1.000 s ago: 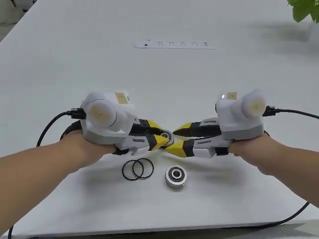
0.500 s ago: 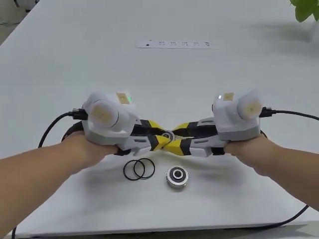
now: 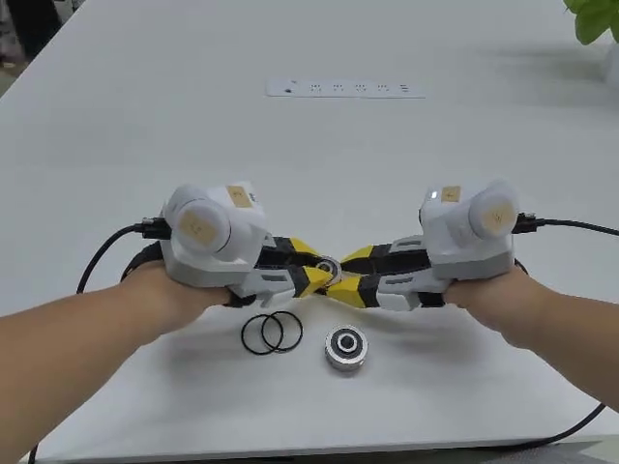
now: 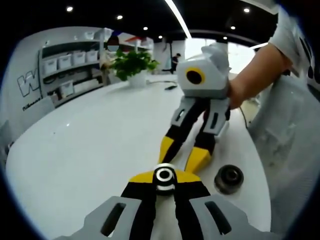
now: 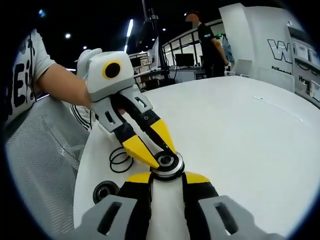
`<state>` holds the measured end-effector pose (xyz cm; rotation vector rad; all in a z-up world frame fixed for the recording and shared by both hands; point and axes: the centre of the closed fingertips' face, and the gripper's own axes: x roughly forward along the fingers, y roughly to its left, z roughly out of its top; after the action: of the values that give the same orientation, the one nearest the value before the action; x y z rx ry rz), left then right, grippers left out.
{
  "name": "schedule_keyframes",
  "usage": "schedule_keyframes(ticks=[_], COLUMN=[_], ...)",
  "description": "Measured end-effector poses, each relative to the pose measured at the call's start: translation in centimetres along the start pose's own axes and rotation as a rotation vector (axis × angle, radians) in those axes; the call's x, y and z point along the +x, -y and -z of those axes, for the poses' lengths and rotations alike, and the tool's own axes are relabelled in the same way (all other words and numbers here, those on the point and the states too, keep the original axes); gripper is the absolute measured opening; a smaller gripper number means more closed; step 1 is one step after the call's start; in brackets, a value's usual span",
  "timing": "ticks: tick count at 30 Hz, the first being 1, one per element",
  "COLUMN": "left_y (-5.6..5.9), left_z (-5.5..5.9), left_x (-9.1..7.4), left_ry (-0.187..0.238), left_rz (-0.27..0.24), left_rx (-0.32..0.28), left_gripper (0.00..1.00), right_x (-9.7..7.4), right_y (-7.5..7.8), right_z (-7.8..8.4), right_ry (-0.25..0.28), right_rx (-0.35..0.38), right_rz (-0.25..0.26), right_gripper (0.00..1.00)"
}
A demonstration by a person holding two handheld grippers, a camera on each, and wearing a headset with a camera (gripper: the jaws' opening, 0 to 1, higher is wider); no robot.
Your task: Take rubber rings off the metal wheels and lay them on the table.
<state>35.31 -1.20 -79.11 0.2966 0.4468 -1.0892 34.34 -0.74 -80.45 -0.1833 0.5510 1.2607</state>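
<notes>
Grip, left: the left tongs (image 3: 311,272) are clamped on the held wheel (image 3: 326,264) by its rim, above the worktop (image 3: 445,164).
Grip, right: we see the right tongs (image 3: 350,273) with jaws apart, tips right at that wheel's rim from the opposite side. We cannot tell whether they touch it.
Facing: in the left gripper view the held wheel's round face looks straight back along the left tongs. In the right gripper view it sits tilted, face up.
Spare: the loose wheel (image 3: 345,346) lies flat, axle up, just on our side of the right tongs' tips.
Rings: two rubber rings (image 3: 271,333) lie flat and overlapping on our side of the left tongs' tips, just beside the loose wheel.
Edge: the worktop's near edge runs close to the loose wheel.
Room: we see open worktop beyond both tongs, out to a power strip (image 3: 338,89).
</notes>
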Motion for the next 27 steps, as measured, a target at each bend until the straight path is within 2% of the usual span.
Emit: schedule_keyframes(ticks=[11, 20, 27], left_y=[-0.1, -0.1, 0.0], left_z=[0.1, 0.2, 0.2], left_x=[0.0, 0.0, 0.0], left_ry=[-0.001, -0.002, -0.005], left_rz=[-0.005, -0.008, -0.009], left_rx=[-0.003, -0.005, 0.002], left_gripper=[0.13, 0.13, 0.13], right_x=[-0.3, -0.6, -1.0], right_y=[0.1, 0.1, 0.3], right_z=[0.1, 0.3, 0.4], right_ry=[-0.008, -0.011, -0.001], right_rx=[0.004, 0.021, 0.071], right_rz=[0.001, -0.006, -0.003], right_gripper=[0.16, 0.09, 0.02])
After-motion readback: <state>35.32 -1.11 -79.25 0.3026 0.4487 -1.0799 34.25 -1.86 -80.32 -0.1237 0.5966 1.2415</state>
